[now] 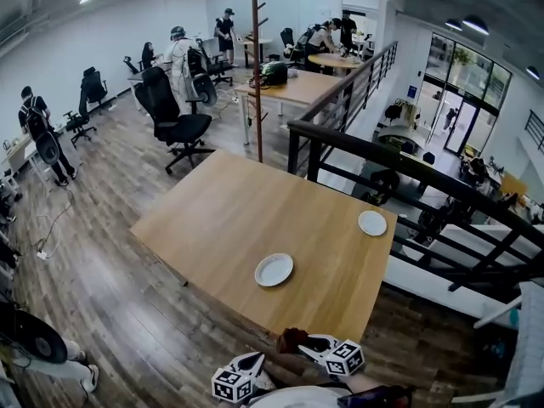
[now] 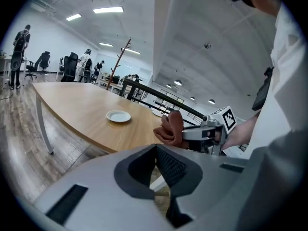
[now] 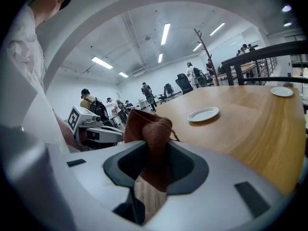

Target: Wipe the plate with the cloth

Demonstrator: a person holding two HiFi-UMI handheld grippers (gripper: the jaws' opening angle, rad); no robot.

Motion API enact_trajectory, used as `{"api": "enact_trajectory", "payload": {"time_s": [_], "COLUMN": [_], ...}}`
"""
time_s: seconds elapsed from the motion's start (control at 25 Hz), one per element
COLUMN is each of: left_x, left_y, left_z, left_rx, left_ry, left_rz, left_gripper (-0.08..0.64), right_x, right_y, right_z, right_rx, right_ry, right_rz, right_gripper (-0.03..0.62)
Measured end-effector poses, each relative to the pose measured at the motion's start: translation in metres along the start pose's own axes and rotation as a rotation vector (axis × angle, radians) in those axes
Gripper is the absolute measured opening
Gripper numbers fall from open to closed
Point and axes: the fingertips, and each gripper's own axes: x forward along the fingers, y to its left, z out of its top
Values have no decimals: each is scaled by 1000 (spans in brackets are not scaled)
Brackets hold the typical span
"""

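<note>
A white plate lies on the wooden table, near its front edge; it also shows in the left gripper view as the plate and in the right gripper view as the plate. Both grippers hover just off the table's near edge, short of the plate. My right gripper is shut on a bunched brown cloth, which sticks up between its jaws and shows from the side as the cloth. My left gripper sits beside it, jaws together and holding nothing.
A second white plate sits at the table's far right corner. A black railing runs behind the table, with a drop beyond it. An office chair, a coat stand and several people are farther back on the wooden floor.
</note>
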Motion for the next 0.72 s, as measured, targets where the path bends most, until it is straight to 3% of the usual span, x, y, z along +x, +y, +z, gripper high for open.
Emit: {"api": "enact_trajectory", "payload": {"time_s": [0.28,0.72], "left_x": [-17,-43], "left_y": [43,105], "left_z": [22,40], "left_rx": [55,-13], "left_ry": [-9,-62], "left_rz": [-48,29], "left_gripper": [12,12], "right_x": [40,91], "right_y": [-7,-15], "right_z": [34,52], "right_rx": [-17,-52], "right_ry": [-31,47], "right_rz": [-78,-115], "right_gripper": [123,123]}}
